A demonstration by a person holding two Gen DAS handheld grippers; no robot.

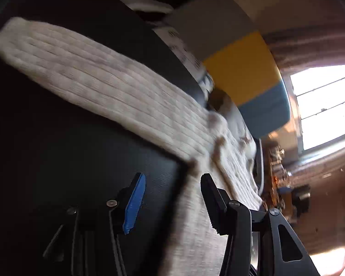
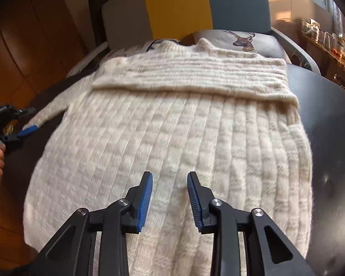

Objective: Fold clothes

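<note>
Right gripper (image 2: 170,199): jaws spread, empty, poised over the near hem of a cream ribbed knit sweater (image 2: 172,124) lying flat on a black round table (image 2: 329,124), one sleeve folded across its chest. Left gripper (image 1: 172,202): jaws spread, empty, beside the sweater's outstretched sleeve (image 1: 99,80).

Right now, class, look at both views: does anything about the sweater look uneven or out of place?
Yes. On the cream sweater, one sleeve lies folded across the chest, while the other sleeve sticks out sideways over the dark table, unfolded. Both grippers, left gripper and right gripper, are open.
</note>
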